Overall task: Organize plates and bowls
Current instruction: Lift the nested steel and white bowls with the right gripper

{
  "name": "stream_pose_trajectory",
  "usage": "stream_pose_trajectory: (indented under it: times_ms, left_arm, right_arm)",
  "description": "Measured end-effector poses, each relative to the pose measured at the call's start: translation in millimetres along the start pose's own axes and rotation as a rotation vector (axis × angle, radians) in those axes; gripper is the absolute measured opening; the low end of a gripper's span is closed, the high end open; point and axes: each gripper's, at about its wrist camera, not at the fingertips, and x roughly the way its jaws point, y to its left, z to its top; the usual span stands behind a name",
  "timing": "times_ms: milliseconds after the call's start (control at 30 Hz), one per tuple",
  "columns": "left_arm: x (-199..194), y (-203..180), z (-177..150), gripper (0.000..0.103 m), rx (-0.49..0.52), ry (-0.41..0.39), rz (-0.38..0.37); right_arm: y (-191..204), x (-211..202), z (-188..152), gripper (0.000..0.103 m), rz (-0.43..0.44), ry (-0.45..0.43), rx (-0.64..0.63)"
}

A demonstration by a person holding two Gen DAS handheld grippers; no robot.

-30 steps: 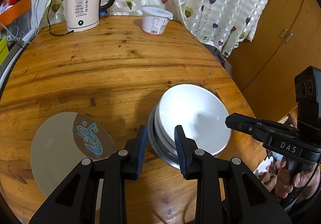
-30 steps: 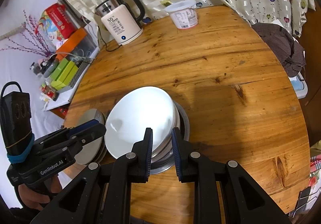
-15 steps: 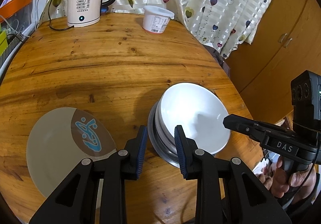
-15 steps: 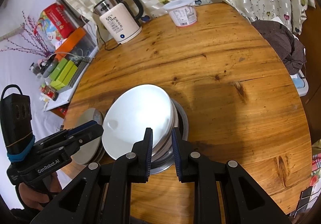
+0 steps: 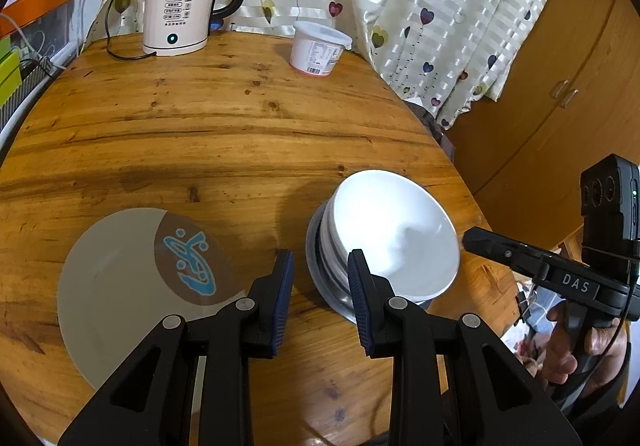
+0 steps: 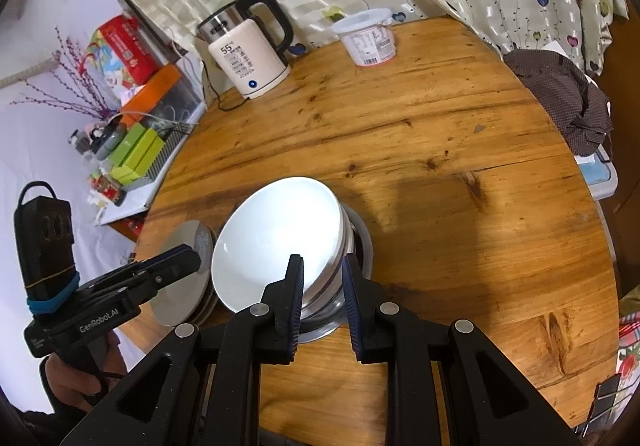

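Note:
A stack of white bowls (image 5: 392, 234) sits in a steel bowl (image 5: 320, 286) near the table's front right edge; it also shows in the right wrist view (image 6: 276, 250). A white plate with a blue-on-brown print (image 5: 136, 278) lies to its left, on a stack of plates (image 6: 188, 274). My left gripper (image 5: 320, 294) is open and empty, hovering just in front of the bowls' left side. My right gripper (image 6: 322, 296) is open, its jaws on either side of the near rim of the white bowls, not closed on it.
A kettle (image 5: 180, 2) and a lidded white tub (image 5: 318, 52) stand at the far side of the round wooden table (image 5: 224, 134). Curtain and cabinet lie beyond. A shelf with boxes (image 6: 132, 142) is left of the table.
Both grippers drew back and rose slightly. The bowls and plates stay put. Jaw openings look unchanged.

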Motion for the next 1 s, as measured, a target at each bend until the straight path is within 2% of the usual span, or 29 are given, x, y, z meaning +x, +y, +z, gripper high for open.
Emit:
stream_pose_trajectory:
  times_ms: [200,333,567,1000]
  left_arm:
    - [0,5,-3,0.029,-0.008,0.006,0.001]
    - [0,6,-4,0.029,-0.007,0.008,0.005]
    - [1,9,-7,0.029,-0.007,0.016,0.002]
    - [11,19,-8,0.029,-0.035,0.047,-0.024]
  right_arm:
    - [-7,-4,-2,0.02,0.021,-0.007,0.011]
    - [-9,-6,-3,0.028,0.026,-0.019,0.013]
    - [-13,-7,-5,0.03,0.035,-0.023,0.009]
    - [-32,-3,-10,0.03,0.032,0.006,0.079]
